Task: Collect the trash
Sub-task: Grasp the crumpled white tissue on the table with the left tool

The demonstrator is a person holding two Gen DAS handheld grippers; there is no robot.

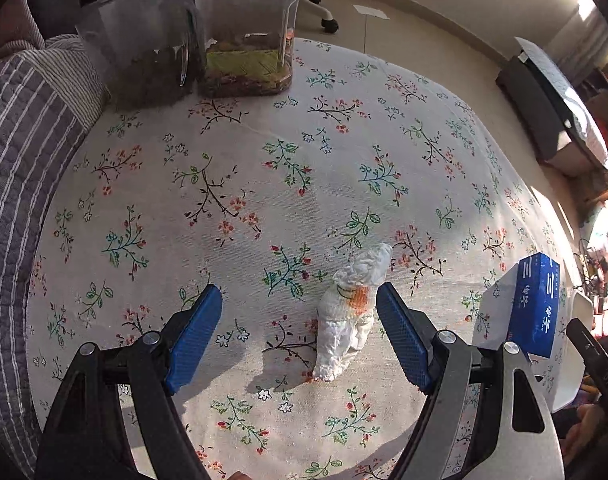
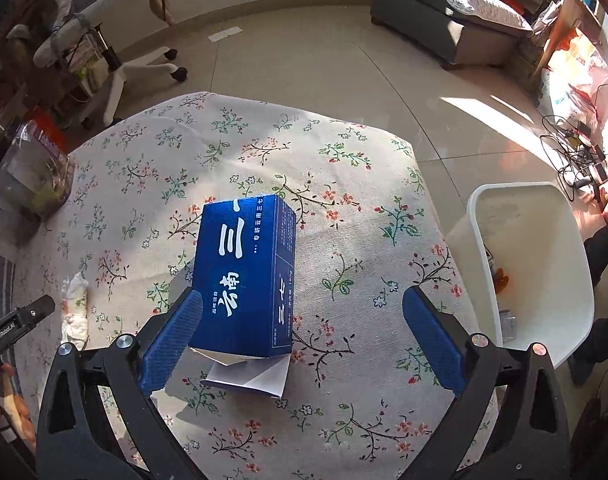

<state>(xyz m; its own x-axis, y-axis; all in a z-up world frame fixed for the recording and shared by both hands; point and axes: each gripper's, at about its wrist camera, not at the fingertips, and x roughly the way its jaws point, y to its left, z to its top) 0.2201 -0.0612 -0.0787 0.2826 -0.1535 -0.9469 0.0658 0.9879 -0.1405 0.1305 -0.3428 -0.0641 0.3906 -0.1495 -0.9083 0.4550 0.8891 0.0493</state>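
Observation:
A crumpled white tissue (image 1: 350,312) with an orange stain lies on the floral tablecloth (image 1: 264,168). My left gripper (image 1: 300,320) is open, and the tissue sits between its blue pads, close to the right one. The tissue also shows in the right wrist view (image 2: 75,312). A blue carton (image 2: 246,272) with white characters and an open bottom flap lies on the cloth. My right gripper (image 2: 302,320) is open around it, the left pad (image 2: 172,338) near the carton's lower left corner. The carton also shows in the left wrist view (image 1: 534,304).
A white bin (image 2: 544,272) with some scraps inside stands beside the table's right edge. Clear plastic containers (image 1: 208,32) stand at the table's far left. A striped quilt (image 1: 20,152) lies left. An office chair (image 2: 104,32), a bench (image 2: 444,20) and cables (image 2: 576,152) are on the floor.

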